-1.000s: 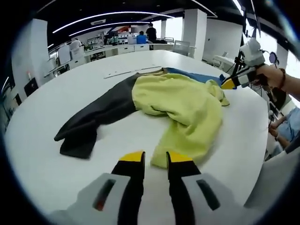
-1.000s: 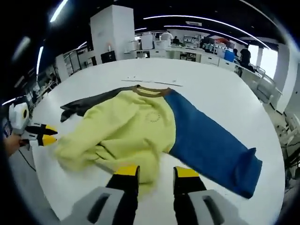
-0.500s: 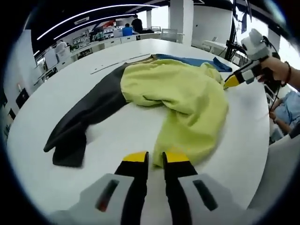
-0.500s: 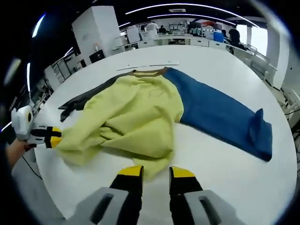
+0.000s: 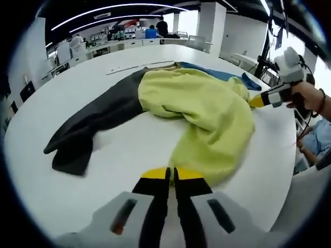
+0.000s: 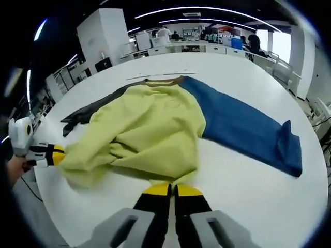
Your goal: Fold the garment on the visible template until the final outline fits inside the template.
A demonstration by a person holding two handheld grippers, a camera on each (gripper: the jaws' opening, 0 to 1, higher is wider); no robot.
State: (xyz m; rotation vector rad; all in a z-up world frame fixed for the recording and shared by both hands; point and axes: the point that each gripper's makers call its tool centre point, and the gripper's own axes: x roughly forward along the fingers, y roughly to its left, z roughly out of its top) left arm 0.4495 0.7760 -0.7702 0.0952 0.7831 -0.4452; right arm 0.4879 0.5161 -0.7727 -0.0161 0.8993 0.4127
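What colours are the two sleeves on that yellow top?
One sleeve is blue, the other sleeve dark grey; the right gripper view shows both best.

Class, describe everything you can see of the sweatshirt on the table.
The sweatshirt lies crumpled on the white table. Its body is soft yellow-green fabric, with a brown collar, one dark grey sleeve and one blue sleeve spread outward. Both hand-held grippers, left and right, meet its bunched lower hem with jaws nearly closed.

Big white table (image 5: 129, 150), white pillars (image 6: 111, 31), ceiling strip lights (image 6: 207, 8), desks (image 5: 129, 46) at back.
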